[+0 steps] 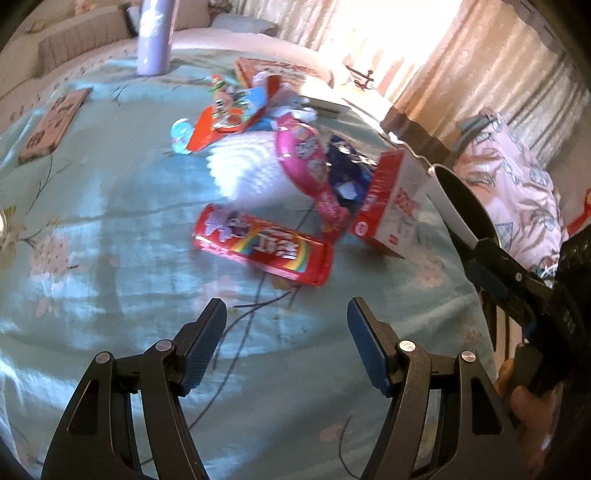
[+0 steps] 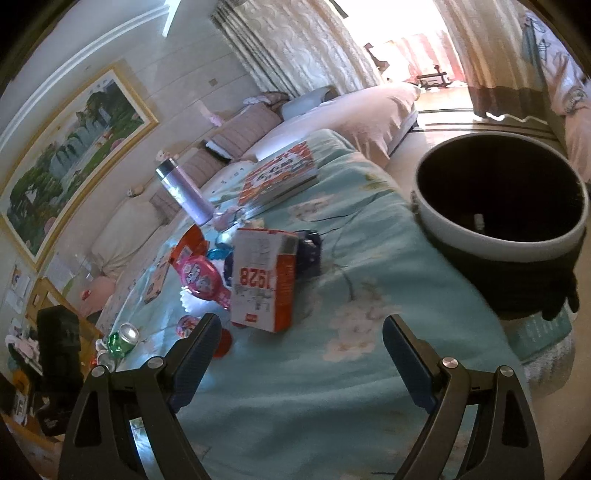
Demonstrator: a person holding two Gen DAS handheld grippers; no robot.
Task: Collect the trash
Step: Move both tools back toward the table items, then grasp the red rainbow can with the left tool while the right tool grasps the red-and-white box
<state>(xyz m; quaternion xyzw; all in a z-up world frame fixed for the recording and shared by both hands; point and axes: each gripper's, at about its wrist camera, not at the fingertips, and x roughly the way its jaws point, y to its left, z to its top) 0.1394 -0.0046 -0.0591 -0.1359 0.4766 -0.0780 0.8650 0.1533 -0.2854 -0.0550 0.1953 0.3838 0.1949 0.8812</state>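
Trash wrappers [image 1: 262, 245] piled mid-bed, bin [image 2: 502, 206] parked right at the edge.
Left gripper [image 1: 286, 343] and right gripper [image 2: 301, 354] both spread wide, holding nothing; probably lining up for the red carton [image 2: 264, 280].

My left view blurs the wrapper pile [image 1: 258, 110]; purple bottle [image 1: 155, 33] cut off at top; bin [image 2: 502, 221] partly cropped right.

Left tool [image 1: 286, 325] jaws spread wide, empty, right tool [image 2: 301, 341] likewise open
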